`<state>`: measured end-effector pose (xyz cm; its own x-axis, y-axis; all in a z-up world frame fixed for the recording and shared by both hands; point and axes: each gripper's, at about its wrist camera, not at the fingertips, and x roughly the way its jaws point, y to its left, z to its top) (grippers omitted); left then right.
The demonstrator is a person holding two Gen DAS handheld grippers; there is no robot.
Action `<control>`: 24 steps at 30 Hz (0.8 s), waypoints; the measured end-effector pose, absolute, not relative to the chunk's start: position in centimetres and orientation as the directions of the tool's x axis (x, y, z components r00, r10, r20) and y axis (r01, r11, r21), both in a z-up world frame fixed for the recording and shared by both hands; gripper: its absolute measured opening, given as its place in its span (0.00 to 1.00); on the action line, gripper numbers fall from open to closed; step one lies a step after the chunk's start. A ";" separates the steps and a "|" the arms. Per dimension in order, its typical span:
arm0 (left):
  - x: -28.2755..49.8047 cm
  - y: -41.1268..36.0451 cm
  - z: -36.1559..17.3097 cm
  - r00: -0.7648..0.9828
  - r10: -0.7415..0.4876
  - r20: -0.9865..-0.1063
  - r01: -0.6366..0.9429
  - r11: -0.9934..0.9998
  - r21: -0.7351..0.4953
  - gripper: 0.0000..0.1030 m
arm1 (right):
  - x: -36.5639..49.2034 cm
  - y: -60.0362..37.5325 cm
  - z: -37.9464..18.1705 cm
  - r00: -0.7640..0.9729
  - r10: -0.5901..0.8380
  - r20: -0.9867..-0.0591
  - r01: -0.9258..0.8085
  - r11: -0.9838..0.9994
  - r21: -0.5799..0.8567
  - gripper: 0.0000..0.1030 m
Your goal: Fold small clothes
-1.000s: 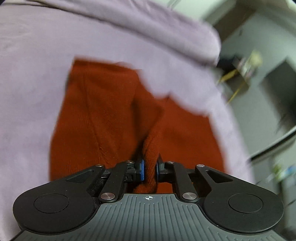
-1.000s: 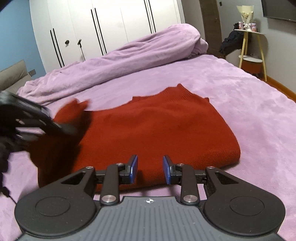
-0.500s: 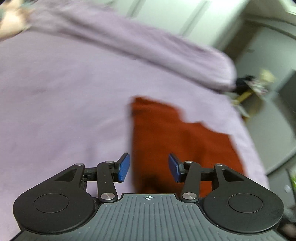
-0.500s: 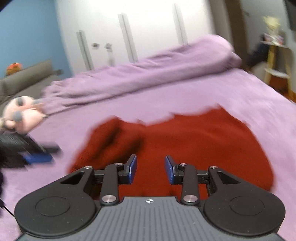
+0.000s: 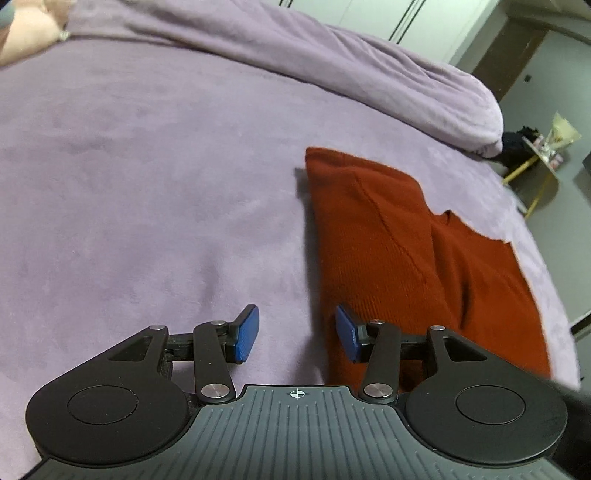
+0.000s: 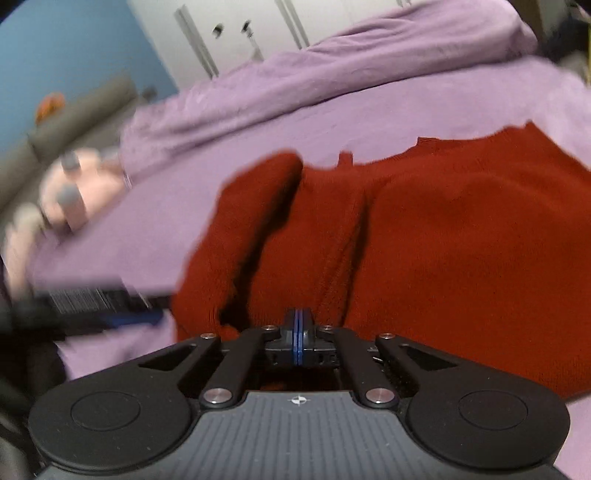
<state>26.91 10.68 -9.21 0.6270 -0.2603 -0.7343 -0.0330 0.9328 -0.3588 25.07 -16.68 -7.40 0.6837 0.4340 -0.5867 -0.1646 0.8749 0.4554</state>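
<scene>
A rust-red knit sweater (image 5: 406, 251) lies on the purple bedspread (image 5: 147, 184), its left part folded over the body. My left gripper (image 5: 297, 334) is open and empty, low over the bed at the sweater's near left edge, its right finger over the knit. In the right wrist view the sweater (image 6: 443, 240) fills the middle. My right gripper (image 6: 297, 334) has its blue pads pressed together at the sweater's near edge; whether any knit is pinched between them is hidden. The left gripper (image 6: 110, 302) shows blurred at the left.
A rolled purple duvet (image 5: 369, 74) lies along the far side of the bed. A pink plush toy (image 6: 70, 195) sits at the left. A small yellow-legged side table (image 5: 543, 155) stands beyond the bed's right edge. White wardrobes (image 6: 258, 33) stand behind.
My left gripper let go of the sweater's fold, opened and drew back to the left. My right gripper moved in to the sweater's near edge and shut.
</scene>
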 end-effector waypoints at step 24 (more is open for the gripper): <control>27.0 7.3 -7.4 0.635 -0.328 -0.700 0.091 0.931 -0.354 0.51 | 27.3 -16.1 -5.9 0.731 0.296 -0.615 -0.133 0.946 0.297 0.10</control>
<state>27.00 7.32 -7.38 0.6347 -0.3282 -0.6996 0.0911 0.9308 -0.3540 27.35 -16.09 -5.93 0.7310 0.2962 -0.6147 -0.1333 0.9455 0.2971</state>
